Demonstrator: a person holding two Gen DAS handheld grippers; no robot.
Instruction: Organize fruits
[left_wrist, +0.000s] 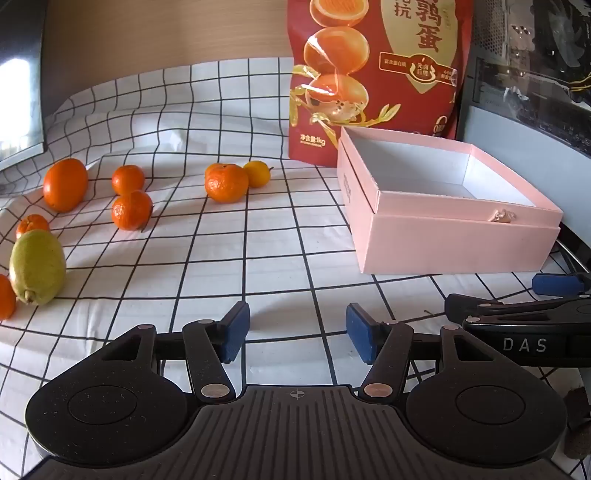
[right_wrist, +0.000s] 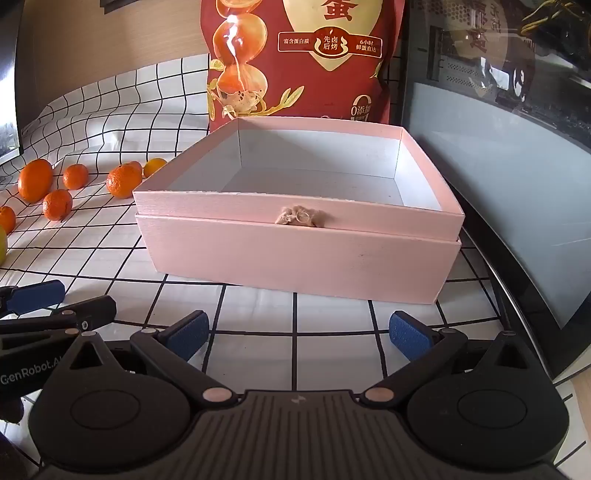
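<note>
A checked cloth (left_wrist: 258, 258) is covering the counter. A big red bag (left_wrist: 373, 74) is standing behind the pink box (right_wrist: 295, 254), which is sitting open with nothing inside. The oranges (left_wrist: 226, 182) and a green pear (left_wrist: 37, 267) are lying to the left of the box. The left gripper (left_wrist: 297, 332) and right gripper (right_wrist: 299, 334) are holding their fingers wide apart, gripping nothing.

Fruits (left_wrist: 131, 208) left of box (left_wrist: 448, 236)

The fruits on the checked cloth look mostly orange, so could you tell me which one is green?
The pear at the far left: large, egg-shaped and yellow-green, while the other fruits are round and orange or yellow.
</note>
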